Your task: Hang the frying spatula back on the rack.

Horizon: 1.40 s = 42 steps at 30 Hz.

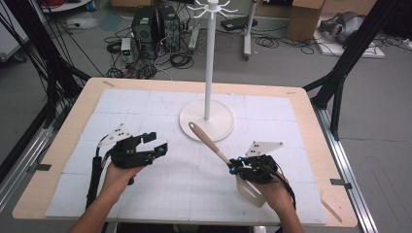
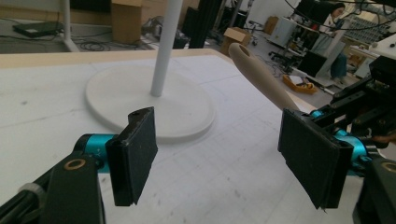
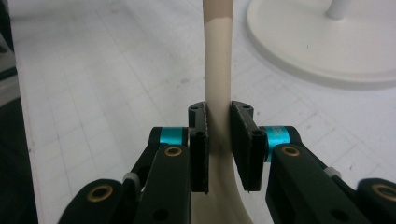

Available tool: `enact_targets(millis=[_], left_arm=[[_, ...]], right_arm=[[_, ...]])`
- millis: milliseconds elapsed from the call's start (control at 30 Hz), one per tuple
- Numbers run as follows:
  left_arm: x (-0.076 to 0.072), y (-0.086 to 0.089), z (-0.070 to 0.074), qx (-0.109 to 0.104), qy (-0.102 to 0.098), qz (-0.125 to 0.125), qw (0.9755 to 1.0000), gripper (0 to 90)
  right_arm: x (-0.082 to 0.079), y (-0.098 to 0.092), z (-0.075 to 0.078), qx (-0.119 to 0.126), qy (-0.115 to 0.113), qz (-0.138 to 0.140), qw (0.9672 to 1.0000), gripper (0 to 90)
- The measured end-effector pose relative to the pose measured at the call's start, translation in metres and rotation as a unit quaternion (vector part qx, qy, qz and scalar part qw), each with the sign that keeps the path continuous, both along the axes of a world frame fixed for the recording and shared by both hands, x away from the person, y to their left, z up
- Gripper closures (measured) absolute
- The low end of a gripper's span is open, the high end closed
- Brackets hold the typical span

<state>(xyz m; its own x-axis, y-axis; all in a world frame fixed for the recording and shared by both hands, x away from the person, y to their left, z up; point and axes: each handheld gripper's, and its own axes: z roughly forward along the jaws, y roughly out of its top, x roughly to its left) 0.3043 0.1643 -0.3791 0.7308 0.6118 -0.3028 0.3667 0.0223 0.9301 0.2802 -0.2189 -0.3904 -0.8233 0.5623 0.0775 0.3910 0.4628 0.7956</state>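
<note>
- Step in hand: right gripper (image 1: pixel 239 166) clamped on the neck of a spatula (image 1: pixel 219 153), held above the table (image 1: pixel 301 99); handle slants up-left toward the stand's base, blade low by the hand.
- Left gripper (image 1: pixel 158 144) open, nothing between its jaws, near the handle tip but apart from it.
- Likely next: hanging the spatula on the hook stand (image 1: pixel 209 63); calls for lifting it and lining the handle's end hole up with a prong.
- Materials: spatula matte beige, rounded handle, flat pale blade; stand smooth white, thin pole, round disc base; mat gridded white.
</note>
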Motion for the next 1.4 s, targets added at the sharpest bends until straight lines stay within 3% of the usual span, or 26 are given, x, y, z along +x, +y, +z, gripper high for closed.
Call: enact_targets(millis=[300,533,733,933,1067,1200,1400], left_arm=[[0.021,-0.045,0.019,-0.013,0.024,-0.048,0.9985,30.4],[0.028,-0.071,0.030,-0.022,0.031,-0.063,0.9973,31.3],[0.036,-0.077,0.035,-0.041,0.042,-0.053,0.9969,37.3],[0.041,-0.080,0.039,-0.056,0.045,-0.049,0.9962,49.8],[0.039,-0.081,0.041,-0.056,0.036,-0.047,0.9967,55.3],[0.039,-0.080,0.046,-0.072,0.030,-0.043,0.9961,61.1],[0.040,-0.080,0.063,-0.077,0.010,-0.059,0.9953,67.2]], right_arm=[[-0.001,0.005,0.010,0.046,-0.022,-0.022,0.9984,77.9],[-0.002,0.013,0.014,0.065,-0.031,-0.031,0.9969,77.9],[-0.003,0.017,0.014,0.063,-0.029,-0.025,0.9973,77.8],[-0.004,0.019,0.015,0.066,-0.032,-0.028,0.9969,77.8],[-0.005,0.021,0.019,0.069,-0.037,-0.035,0.9963,77.8],[-0.005,0.026,0.023,0.071,-0.042,-0.042,0.9957,77.8],[-0.001,0.036,0.026,0.076,-0.049,-0.046,0.9949,77.7]])
